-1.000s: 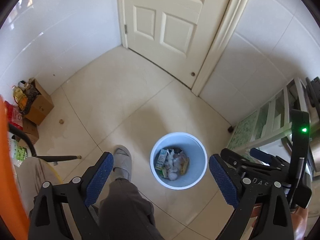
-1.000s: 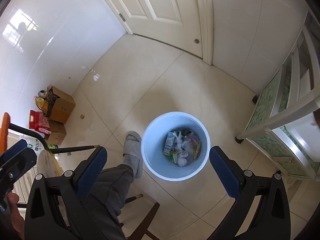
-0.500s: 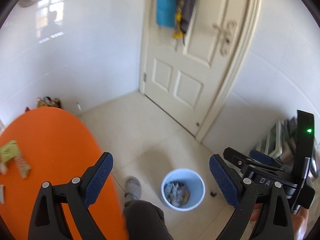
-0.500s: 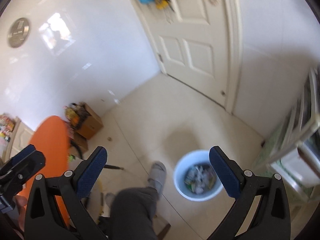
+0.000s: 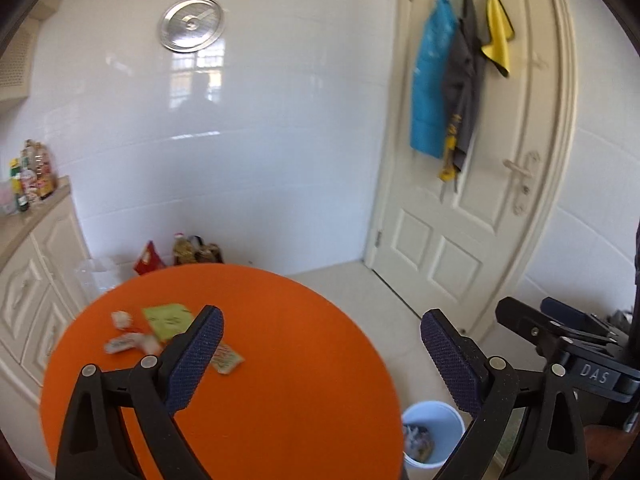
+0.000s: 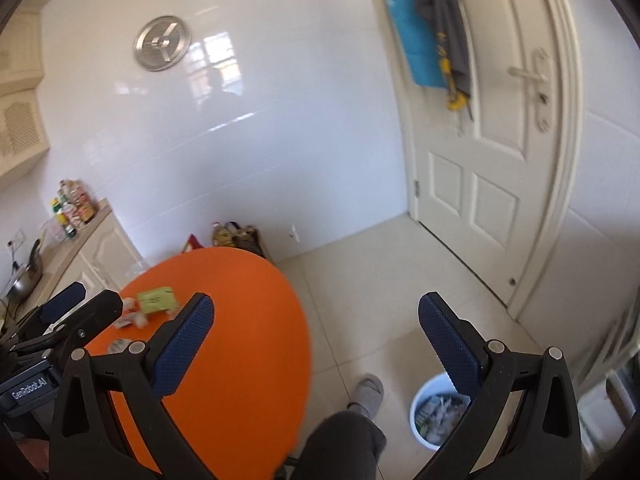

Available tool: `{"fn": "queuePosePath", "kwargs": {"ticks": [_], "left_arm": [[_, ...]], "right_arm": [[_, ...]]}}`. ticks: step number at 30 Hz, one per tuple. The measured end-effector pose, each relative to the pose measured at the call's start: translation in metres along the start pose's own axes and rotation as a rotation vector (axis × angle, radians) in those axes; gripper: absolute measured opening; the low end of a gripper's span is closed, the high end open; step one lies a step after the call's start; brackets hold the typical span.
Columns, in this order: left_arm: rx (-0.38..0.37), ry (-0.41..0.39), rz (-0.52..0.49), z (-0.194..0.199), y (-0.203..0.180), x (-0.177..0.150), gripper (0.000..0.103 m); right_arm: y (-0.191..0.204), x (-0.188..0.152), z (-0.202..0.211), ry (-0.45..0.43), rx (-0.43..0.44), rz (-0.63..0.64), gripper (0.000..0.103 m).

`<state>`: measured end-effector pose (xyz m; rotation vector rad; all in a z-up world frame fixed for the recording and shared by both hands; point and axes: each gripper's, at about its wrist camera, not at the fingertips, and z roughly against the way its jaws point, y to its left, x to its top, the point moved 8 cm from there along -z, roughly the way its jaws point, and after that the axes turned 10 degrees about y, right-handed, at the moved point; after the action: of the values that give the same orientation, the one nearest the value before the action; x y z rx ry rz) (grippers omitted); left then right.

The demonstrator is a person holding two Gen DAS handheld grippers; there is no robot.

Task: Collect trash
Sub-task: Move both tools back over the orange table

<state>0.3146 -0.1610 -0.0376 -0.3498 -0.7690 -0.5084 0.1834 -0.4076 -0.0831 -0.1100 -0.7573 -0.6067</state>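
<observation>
Left gripper [image 5: 320, 344] and right gripper [image 6: 316, 332], jaws wide apart, empty; wrappers [image 5: 132, 340] on orange table [image 5: 288, 380]; bin [image 6: 434, 412] on floor

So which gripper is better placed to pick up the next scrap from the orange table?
Probably left. The left gripper, jaws open and empty, has the wrappers just beyond its left jaw; the right gripper faces mostly floor.

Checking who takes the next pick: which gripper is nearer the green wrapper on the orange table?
Left. The left gripper hangs over the table, its left finger right beside the green wrapper. The right gripper sits farther right, toward the table's floor-side edge.
</observation>
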Motion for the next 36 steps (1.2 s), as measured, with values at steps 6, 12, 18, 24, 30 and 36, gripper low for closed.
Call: {"fn": "queuePosePath", "kwargs": {"ticks": [6, 12, 18, 24, 30, 36], "left_arm": [[0.108, -0.083, 0.102, 0.075, 0.057, -0.034, 0.099], [0.195, -0.138, 0.182, 0.113, 0.078, -0.071, 0.101], [0.269, -0.172, 0.237, 0.153, 0.097, -0.106, 0.101], [0.312, -0.18, 0.273, 0.169, 0.117, -0.121, 0.102], [0.311, -0.186, 0.3, 0.176, 0.126, -0.121, 0.102], [0.303, -0.174, 0.312, 0.169, 0.134, -0.12, 0.102]], "right_arm": [[0.08, 0.013, 0.013, -0.056, 0.058, 0.119, 0.103], [0.15, 0.012, 0.022, -0.09, 0.118, 0.226, 0.103], [0.205, -0.001, 0.027, -0.118, 0.17, 0.307, 0.103], [0.245, -0.013, 0.029, -0.128, 0.213, 0.363, 0.103], [0.265, -0.015, 0.026, -0.124, 0.229, 0.385, 0.103], [0.275, -0.018, 0.012, -0.098, 0.258, 0.412, 0.103]]}}
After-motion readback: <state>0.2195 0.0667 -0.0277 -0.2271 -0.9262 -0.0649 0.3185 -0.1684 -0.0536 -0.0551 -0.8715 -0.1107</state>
